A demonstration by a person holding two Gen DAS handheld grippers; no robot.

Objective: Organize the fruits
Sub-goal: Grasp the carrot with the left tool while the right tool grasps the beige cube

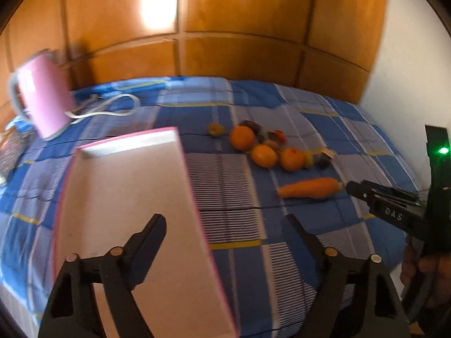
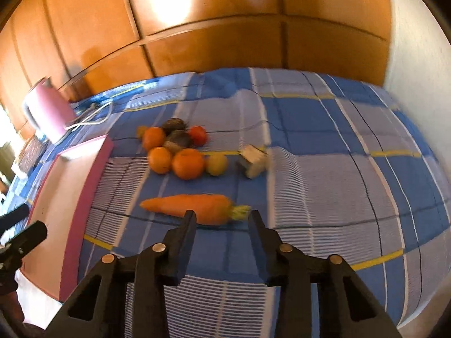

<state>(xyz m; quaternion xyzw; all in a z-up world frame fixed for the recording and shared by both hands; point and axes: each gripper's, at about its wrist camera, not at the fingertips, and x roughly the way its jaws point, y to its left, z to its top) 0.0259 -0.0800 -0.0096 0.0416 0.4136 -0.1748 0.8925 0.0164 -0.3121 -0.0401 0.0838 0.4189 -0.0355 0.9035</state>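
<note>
A pile of fruit lies on the blue plaid bedspread: three oranges (image 2: pixel 187 164), a red tomato (image 2: pixel 198 135), a yellow fruit (image 2: pixel 216 164) and dark items (image 2: pixel 178 138). A carrot (image 2: pixel 191 208) lies in front of them; it also shows in the left wrist view (image 1: pixel 308 188). A pink-edged tray (image 1: pixel 132 211) lies to the left. My left gripper (image 1: pixel 225 224) is open and empty, above the tray's right edge. My right gripper (image 2: pixel 221 219) is open and empty, just short of the carrot's leafy end. It also shows in the left wrist view (image 1: pixel 355 188).
A pink kettle (image 1: pixel 42 95) with a white cord (image 1: pixel 112 107) stands at the back left. A small pale box (image 2: pixel 253 163) lies right of the fruit. A wooden wardrobe (image 2: pixel 225 28) stands behind the bed and a white wall (image 1: pixel 408 56) to the right.
</note>
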